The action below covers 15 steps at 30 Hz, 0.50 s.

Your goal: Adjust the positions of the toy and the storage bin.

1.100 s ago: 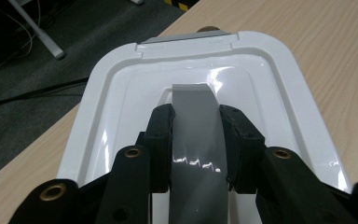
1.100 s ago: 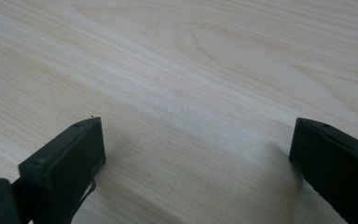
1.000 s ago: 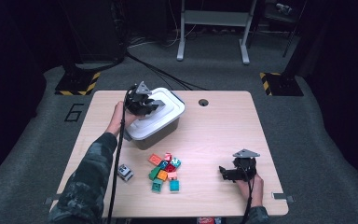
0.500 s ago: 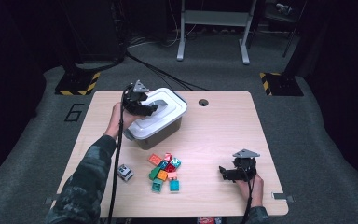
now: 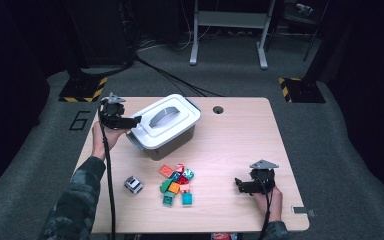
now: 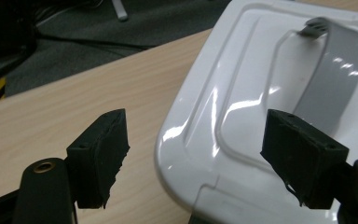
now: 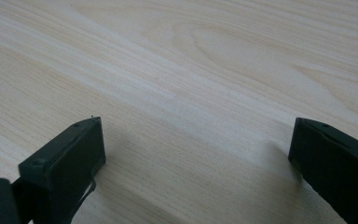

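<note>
Item: lidded storage box [image 5: 166, 127], grey body with white lid [image 6: 242, 121] and a grey carry handle [image 5: 163, 116] lying in the lid's recess; it stands toward the far left of the wooden surface [image 5: 240, 135], turned at an angle to the edges. Left gripper [image 5: 134, 120]: held level at the box's left corner, just beside the lid edge; its fingers [image 6: 100, 154] have just been opening and now stand apart, one over bare wood left of the box, the other over the lid's rim, with the lid's corner between them and no pad pressing on it. Right gripper [image 5: 239, 184]: well apart from the box, near the front right of the surface, resting low; its fingers [image 7: 67, 163] are spread wide over bare wood, with nothing between them. Toy bricks [image 5: 176, 184]: a loose cluster of orange, red, green and teal pieces in front of the box, near the middle front of the surface. Small grey-and-white block [image 5: 134, 185]: in front of the box, just left of the bricks, apart from them. Round cable hole [image 5: 218, 109]: to the right of the box, near the far edge.
</note>
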Available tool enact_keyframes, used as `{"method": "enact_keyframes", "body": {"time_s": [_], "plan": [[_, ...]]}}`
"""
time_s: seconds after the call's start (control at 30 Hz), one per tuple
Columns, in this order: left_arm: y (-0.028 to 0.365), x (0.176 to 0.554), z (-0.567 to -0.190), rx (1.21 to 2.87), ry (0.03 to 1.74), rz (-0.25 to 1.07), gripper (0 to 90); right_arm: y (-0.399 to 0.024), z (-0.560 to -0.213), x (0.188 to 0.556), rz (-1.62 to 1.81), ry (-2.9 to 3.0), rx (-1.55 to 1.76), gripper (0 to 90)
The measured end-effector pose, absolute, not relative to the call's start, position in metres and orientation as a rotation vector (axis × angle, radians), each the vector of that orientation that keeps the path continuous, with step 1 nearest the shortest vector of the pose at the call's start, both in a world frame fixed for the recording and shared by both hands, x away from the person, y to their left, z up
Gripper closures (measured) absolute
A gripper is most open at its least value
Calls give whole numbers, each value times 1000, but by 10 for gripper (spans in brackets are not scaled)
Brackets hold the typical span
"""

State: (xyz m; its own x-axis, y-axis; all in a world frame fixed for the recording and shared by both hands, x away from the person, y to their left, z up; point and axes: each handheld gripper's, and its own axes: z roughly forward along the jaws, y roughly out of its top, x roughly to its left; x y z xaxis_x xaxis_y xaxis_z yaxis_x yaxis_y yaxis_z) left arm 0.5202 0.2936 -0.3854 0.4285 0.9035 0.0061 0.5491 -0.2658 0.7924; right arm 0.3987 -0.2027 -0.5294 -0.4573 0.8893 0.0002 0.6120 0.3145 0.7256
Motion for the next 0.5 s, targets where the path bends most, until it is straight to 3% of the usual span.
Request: {"method": "enact_keyframes", "body": {"time_s": [0.3, 0.5], "plan": [[294, 524, -403, 1953, 1231, 493, 328, -203, -529, 399, 938, 2187, 1334, 30], [295, 526, -402, 1985, 1195, 493, 327, -203, -529, 399, 940, 2188, 1336, 30]]}}
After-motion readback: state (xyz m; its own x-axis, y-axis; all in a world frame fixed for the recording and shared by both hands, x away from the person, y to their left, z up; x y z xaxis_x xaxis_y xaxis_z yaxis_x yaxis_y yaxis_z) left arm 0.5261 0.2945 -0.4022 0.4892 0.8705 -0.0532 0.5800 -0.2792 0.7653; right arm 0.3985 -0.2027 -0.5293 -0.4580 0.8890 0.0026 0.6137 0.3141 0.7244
